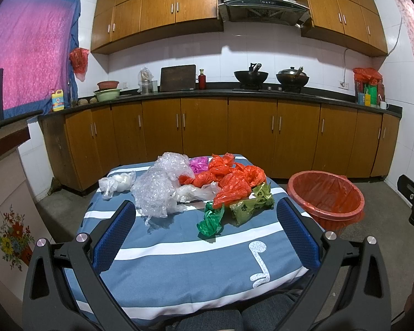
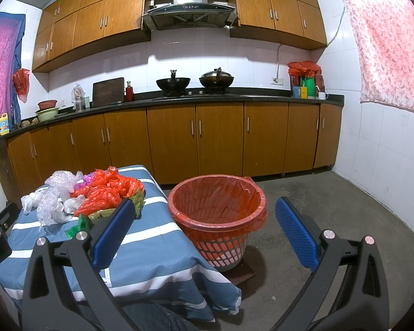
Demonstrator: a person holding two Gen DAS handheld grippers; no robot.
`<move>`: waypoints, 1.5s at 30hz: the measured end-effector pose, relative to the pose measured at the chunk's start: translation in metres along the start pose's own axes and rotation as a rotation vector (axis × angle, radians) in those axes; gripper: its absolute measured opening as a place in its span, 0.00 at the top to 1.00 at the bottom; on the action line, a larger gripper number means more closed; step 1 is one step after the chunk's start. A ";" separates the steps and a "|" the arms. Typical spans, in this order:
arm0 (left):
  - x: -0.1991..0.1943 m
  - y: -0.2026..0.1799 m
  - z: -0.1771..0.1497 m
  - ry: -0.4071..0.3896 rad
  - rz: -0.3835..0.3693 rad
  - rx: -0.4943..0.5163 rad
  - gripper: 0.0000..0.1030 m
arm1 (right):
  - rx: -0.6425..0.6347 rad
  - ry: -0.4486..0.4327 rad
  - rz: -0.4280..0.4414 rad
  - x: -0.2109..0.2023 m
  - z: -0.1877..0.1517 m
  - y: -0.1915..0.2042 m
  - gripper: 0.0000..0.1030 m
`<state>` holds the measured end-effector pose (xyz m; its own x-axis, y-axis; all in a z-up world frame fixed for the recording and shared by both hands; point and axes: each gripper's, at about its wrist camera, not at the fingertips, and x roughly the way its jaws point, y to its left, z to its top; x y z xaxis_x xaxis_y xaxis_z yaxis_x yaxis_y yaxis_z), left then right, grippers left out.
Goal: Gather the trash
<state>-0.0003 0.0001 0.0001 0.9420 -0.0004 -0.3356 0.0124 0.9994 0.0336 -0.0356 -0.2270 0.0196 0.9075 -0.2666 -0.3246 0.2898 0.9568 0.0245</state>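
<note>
Crumpled plastic bags (image 1: 229, 182), orange, clear, pink and green, are heaped on the striped table (image 1: 179, 253). A red-lined basket (image 2: 218, 209) is set upright on the floor beside it.

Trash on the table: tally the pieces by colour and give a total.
Several pieces overlap, so the counts are approximate.
Orange bags: 3
Clear bubble wrap: 2
White bags: 2
Olive paw-print bags: 2
Green bag: 1
Pink bag: 1
Total: 11
</note>
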 end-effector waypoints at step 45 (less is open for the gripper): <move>0.009 0.008 -0.005 0.053 0.018 -0.024 0.02 | 0.015 0.059 0.030 0.027 -0.008 0.003 0.04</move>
<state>0.0066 0.0083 -0.0078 0.9230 0.0189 -0.3844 -0.0131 0.9998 0.0177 -0.0126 -0.2303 0.0031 0.8964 -0.2298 -0.3791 0.2675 0.9623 0.0492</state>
